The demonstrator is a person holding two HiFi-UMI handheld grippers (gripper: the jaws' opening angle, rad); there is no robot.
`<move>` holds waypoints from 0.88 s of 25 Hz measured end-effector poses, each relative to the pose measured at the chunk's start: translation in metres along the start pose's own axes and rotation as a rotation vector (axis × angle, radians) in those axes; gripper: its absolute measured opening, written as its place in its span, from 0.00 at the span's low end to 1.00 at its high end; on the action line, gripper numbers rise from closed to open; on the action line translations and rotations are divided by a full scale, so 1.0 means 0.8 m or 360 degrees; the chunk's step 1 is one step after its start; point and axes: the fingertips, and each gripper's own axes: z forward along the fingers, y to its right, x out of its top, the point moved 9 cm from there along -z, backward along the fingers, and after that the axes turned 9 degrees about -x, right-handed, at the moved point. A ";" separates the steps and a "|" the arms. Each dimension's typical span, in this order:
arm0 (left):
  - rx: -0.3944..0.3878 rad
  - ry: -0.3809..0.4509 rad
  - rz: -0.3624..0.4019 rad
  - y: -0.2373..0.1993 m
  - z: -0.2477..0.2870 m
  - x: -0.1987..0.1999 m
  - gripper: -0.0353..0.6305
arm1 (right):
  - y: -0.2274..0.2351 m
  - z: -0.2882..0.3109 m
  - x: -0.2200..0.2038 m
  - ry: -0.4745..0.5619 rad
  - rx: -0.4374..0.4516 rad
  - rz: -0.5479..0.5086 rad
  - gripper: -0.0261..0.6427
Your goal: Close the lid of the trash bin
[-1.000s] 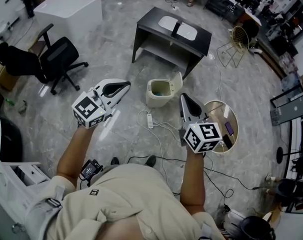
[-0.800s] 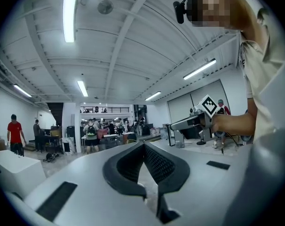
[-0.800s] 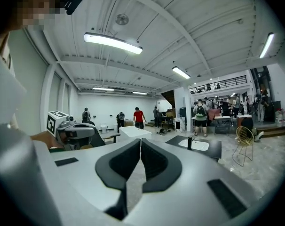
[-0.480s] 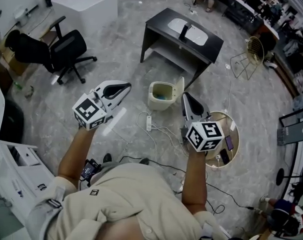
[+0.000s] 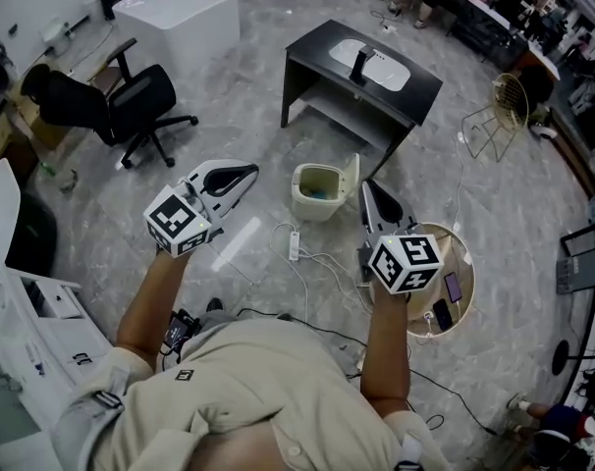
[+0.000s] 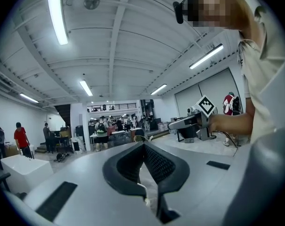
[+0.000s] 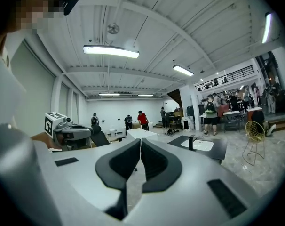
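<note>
Since the trash bin (image 5: 315, 192) sits low on the floor with white cables (image 5: 295, 240) trailing on its near side, a hasty swipe could, I'd guess, tip the light bin or snag a cable rather than fold the lid (image 5: 353, 176) down. The left gripper (image 5: 241, 173) and right gripper (image 5: 369, 188) both have jaws pressed together on nothing. The bin lies between them, slightly farther off, its upright lid nearest the right gripper's tip.
</note>
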 end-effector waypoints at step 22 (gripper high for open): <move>-0.0367 0.0096 -0.0040 -0.011 0.165 -0.015 0.08 | 0.124 -0.096 -0.026 -0.0055 -0.0513 0.0039 0.08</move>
